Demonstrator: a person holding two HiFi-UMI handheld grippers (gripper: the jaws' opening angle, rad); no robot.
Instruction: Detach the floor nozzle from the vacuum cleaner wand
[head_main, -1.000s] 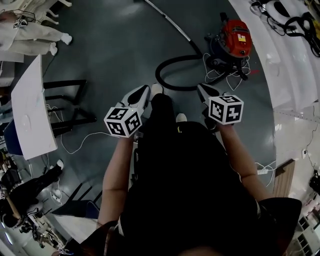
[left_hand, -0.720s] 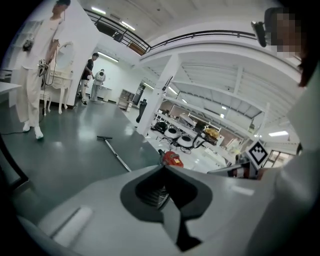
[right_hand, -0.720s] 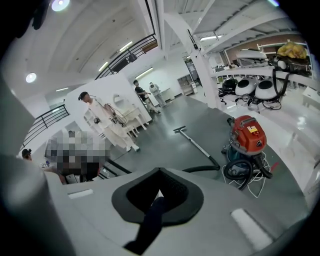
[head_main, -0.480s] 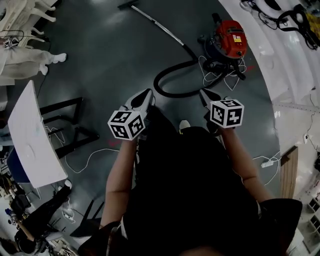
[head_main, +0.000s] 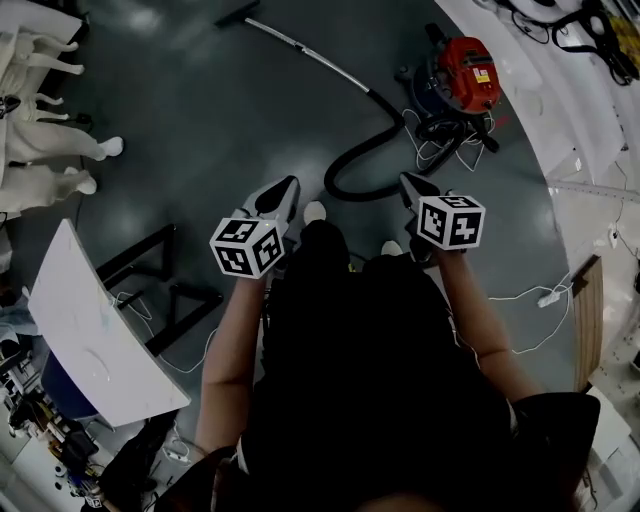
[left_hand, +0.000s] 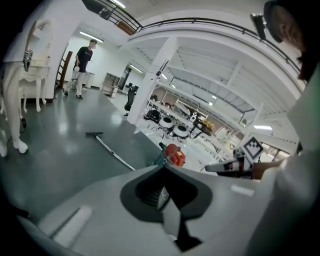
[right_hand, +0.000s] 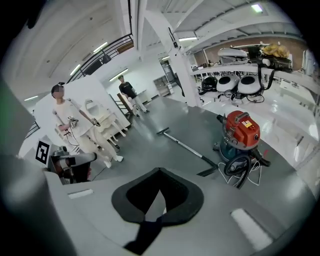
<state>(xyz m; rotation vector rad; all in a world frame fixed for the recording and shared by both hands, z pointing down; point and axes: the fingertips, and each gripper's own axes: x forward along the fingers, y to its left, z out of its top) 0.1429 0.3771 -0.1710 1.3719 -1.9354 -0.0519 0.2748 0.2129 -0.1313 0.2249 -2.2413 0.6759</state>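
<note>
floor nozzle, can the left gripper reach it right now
Probably not yet: the floor nozzle lies well beyond the left gripper, across open floor. Nothing blocks it; the person must walk closer.

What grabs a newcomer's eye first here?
The red vacuum cleaner stands on the dark floor at upper right, its black hose curling to a long wand lying flat, nozzle at the far end. Nearer, the left claw and right claw are both shut and empty.
</note>
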